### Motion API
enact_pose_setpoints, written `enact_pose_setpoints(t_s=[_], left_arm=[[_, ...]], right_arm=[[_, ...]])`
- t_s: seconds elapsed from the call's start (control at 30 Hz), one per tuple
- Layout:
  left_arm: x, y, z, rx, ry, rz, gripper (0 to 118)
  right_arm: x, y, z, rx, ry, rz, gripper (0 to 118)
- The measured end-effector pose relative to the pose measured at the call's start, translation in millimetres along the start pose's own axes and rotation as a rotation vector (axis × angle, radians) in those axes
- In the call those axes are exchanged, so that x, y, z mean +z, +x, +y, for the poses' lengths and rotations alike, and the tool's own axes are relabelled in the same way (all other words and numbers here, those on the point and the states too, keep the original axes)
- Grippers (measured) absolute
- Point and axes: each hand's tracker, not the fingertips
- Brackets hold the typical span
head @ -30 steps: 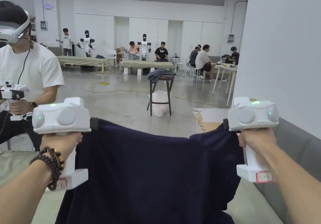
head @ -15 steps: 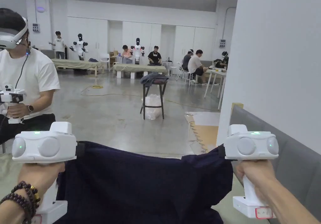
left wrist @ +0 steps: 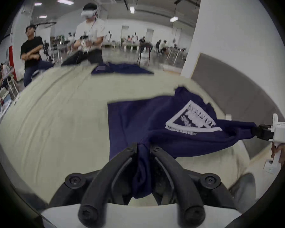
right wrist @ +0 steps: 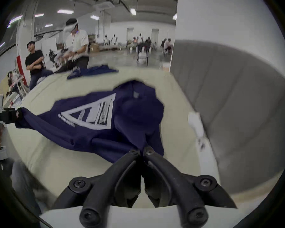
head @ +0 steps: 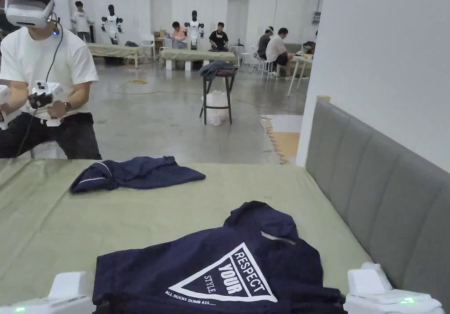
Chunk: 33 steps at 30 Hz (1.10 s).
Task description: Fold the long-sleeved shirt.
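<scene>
At the near edge of the green-covered bed [head: 52, 222], the left gripper [left wrist: 142, 146] sits low, its two black jaws pinched tight on a bunched corner of the navy long-sleeved shirt [head: 211, 266]. The right gripper [right wrist: 142, 151] is level with it on the other side, jaws closed together on the shirt's opposite near corner. Between them the near hem is pulled into a taut band off the sheet, while the rest of the shirt lies spread on the bed, white triangle print [head: 228, 275] up, collar end away from the person. Farther off lies a second navy garment [head: 132, 174]; a grey padded headboard [head: 378, 187] runs along the right.
</scene>
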Motion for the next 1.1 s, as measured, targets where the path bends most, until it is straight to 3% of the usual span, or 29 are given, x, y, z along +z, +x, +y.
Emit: enact_pose_setpoints(t_s=[0.13,0.2,0.3,0.33,0.37,0.4,0.43,0.47,0.5,0.57,0.6,0.63,0.67,0.7,0.73,0.77,0.9,1.07,1.1], left_arm=[[3,-12,-72,0.010,-0.128,0.017,16],[-5,-15,-95,-0.025,-0.188,0.044,16],[-14,-17,-110,-0.004,-0.194,0.051,18],[-13,-18,-109,0.008,-0.191,0.043,25],[-11,-16,-107,0.019,-0.178,0.052,42],[-8,-17,-104,0.014,-0.171,0.055,80],[-4,-17,-99,0.012,-0.159,0.051,104],[0,-18,-94,0.002,-0.153,0.048,110],[14,-17,-87,-0.022,-0.084,0.046,106],[25,-16,-71,-0.048,-0.050,-0.006,106],[30,-15,-63,-0.043,-0.064,0.010,99],[33,-14,-57,-0.047,-0.061,0.017,80],[37,-13,-52,-0.043,-0.040,0.024,41],[40,-12,-46,-0.047,-0.016,0.014,7],[39,-10,-42,-0.050,-0.004,0.019,4],[34,-11,-41,-0.063,0.024,0.064,4],[22,-16,-16,-0.001,0.019,-0.003,4],[-23,-30,51,0.054,0.061,0.020,5],[-40,-36,68,0.063,0.061,0.038,20]], right_arm=[[-4,-7,-71,0.054,-0.210,0.068,0],[-17,-16,-90,0.127,-0.298,0.078,0],[-35,-26,-99,0.157,-0.321,0.060,0],[-38,-28,-98,0.159,-0.322,0.058,0],[-36,-29,-95,0.156,-0.321,0.061,1],[-32,-30,-92,0.149,-0.313,0.063,14],[-24,-28,-88,0.129,-0.278,0.079,46],[-17,-26,-82,0.112,-0.249,0.100,89],[-11,-26,-77,0.098,-0.225,0.106,118],[6,-17,-65,0.092,-0.081,0.082,114],[9,-19,-56,0.073,-0.067,0.092,112],[11,-17,-49,0.064,-0.082,0.080,103],[14,-15,-44,0.052,-0.081,0.077,73],[16,-13,-40,0.050,-0.053,0.086,6],[19,-20,-37,0.048,-0.035,0.085,0],[17,-21,-37,0.032,-0.019,0.085,0],[10,-25,-36,0.040,-0.060,0.107,0],[-3,-20,-33,0.033,-0.093,0.125,0],[-6,-19,-32,0.034,-0.098,0.124,0]])
